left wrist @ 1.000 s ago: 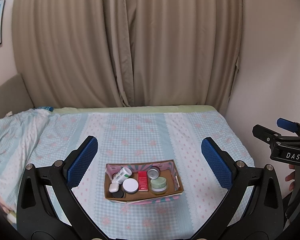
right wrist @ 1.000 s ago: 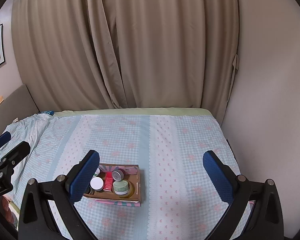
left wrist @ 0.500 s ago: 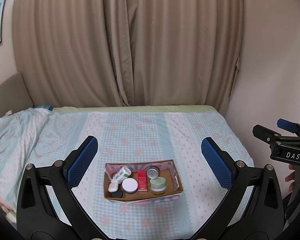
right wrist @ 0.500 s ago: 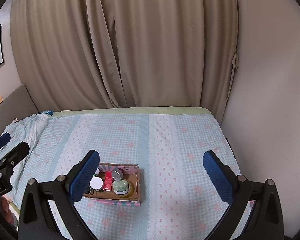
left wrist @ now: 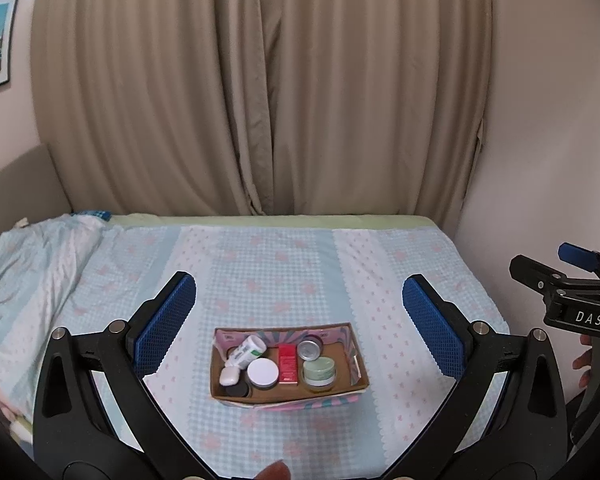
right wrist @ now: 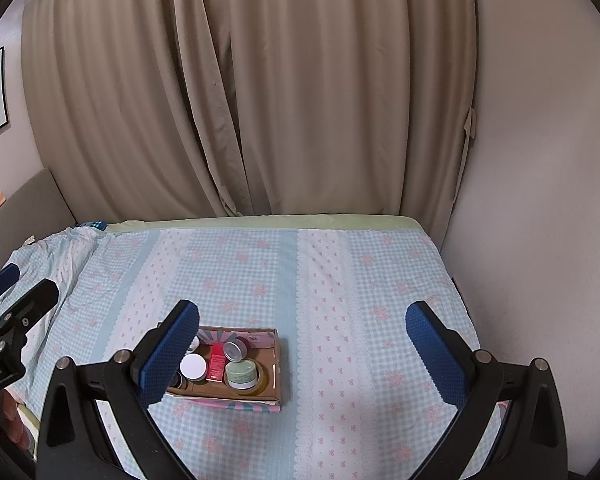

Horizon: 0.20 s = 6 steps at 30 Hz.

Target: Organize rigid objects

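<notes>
2 tongs (left wrist: 299,327) (right wrist: 302,338) agape, 1 box (left wrist: 286,394)

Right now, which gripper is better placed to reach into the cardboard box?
Left. The open left gripper frames the brown cardboard box squarely between its fingers. The open right gripper sits off to the box's right, its left finger covering part of it.

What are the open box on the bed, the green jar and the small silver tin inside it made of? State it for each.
The shallow open cardboard box: paperboard, by its brown matte inside and thin raw edges, with a pink and teal striped print outside. The pale green round jar: probably frosted glass or plastic, with a matte lid on a translucent body. The small silver round tin: likely metal, by its shiny grey top.
</notes>
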### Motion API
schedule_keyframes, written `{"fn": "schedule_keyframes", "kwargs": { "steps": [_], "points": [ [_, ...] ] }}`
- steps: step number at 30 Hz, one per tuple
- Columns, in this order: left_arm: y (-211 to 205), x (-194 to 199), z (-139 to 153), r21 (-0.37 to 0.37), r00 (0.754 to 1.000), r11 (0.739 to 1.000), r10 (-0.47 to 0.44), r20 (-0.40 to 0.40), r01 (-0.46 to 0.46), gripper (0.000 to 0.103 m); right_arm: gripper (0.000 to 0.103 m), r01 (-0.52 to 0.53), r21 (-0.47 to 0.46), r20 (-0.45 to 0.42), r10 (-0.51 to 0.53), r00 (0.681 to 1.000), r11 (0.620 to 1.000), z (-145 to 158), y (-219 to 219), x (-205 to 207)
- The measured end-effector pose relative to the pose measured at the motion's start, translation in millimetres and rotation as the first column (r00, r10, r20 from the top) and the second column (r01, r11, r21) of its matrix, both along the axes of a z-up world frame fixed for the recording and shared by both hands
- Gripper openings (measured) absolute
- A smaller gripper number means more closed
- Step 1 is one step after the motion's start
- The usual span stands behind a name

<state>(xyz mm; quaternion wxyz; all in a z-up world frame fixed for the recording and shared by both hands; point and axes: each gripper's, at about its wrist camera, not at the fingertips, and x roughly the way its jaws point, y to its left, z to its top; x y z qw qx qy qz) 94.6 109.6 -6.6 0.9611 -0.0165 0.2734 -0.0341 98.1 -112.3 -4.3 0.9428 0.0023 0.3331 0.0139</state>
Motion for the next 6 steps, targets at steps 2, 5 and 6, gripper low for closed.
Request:
{"fn": "schedule_keyframes", "kwargs": {
  "steps": [2, 5, 6],
  "points": [
    [0.5, 0.1, 0.3, 0.004, 1.000, 1.000, 0.008, 0.004, -0.008, 0.103, 0.103, -0.001, -0.001, 0.001, 0.001, 1.000, 1.000, 0.3, 1.3, -0.5],
    [2.3, -2.7, 0.0, 0.010, 1.000, 1.000, 0.015, 0.020, -0.015, 0.103, 0.103, 0.001, 0.000, 0.000, -0.001, 1.000, 1.000, 0.2, 1.7, -1.1],
    [4.1, -4.3, -0.1, 0.002, 1.000, 1.000, 0.008, 0.025, -0.008, 0.103, 0.103, 0.000, 0.000, -0.002, 0.000, 1.000, 1.000, 0.5, 2.0, -0.6]
  ]
}}
